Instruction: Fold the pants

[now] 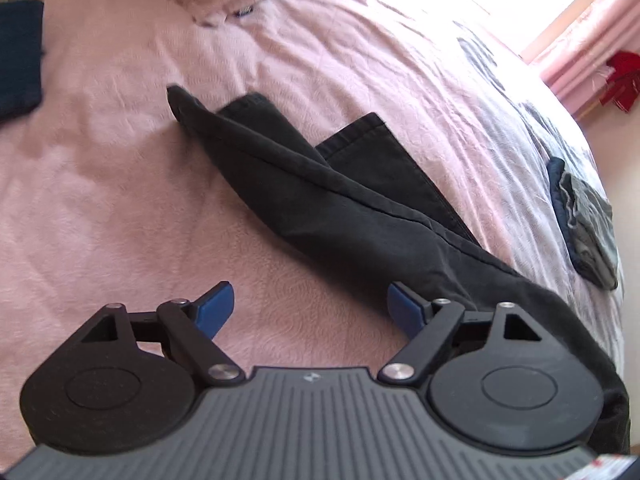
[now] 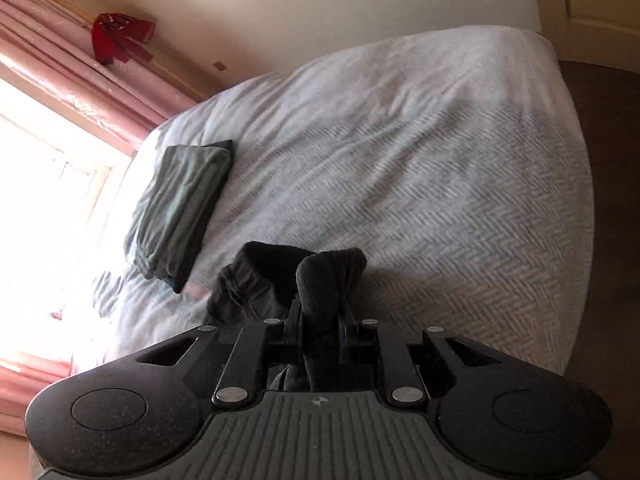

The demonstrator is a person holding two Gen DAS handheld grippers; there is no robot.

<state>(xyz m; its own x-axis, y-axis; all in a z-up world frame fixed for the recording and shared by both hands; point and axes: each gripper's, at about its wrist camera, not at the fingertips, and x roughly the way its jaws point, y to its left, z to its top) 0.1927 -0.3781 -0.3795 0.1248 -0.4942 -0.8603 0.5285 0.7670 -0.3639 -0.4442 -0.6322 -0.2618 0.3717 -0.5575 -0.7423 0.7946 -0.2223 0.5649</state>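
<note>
Black pants (image 1: 320, 200) lie on a pink blanket, both legs stretched toward the far left, one leg twisted over the other. The waist end runs off to the lower right of the left wrist view. My left gripper (image 1: 310, 306) hovers open just above the blanket beside the pants, its blue pads (image 1: 216, 306) wide apart with nothing between them. In the right wrist view my right gripper (image 2: 322, 322) is shut on a bunched fold of the black pants (image 2: 328, 276), lifted over a grey herringbone bedcover. Its fingertips are hidden by the cloth.
A folded grey-green garment stack (image 2: 180, 204) lies on the bedcover (image 2: 440, 184) near the window, also visible as a folded stack (image 1: 588, 220). A dark folded item (image 1: 20, 56) sits at far left on the pink blanket (image 1: 100, 208). Pink curtains (image 2: 80, 80) and a red item (image 2: 118, 36) hang by the wall.
</note>
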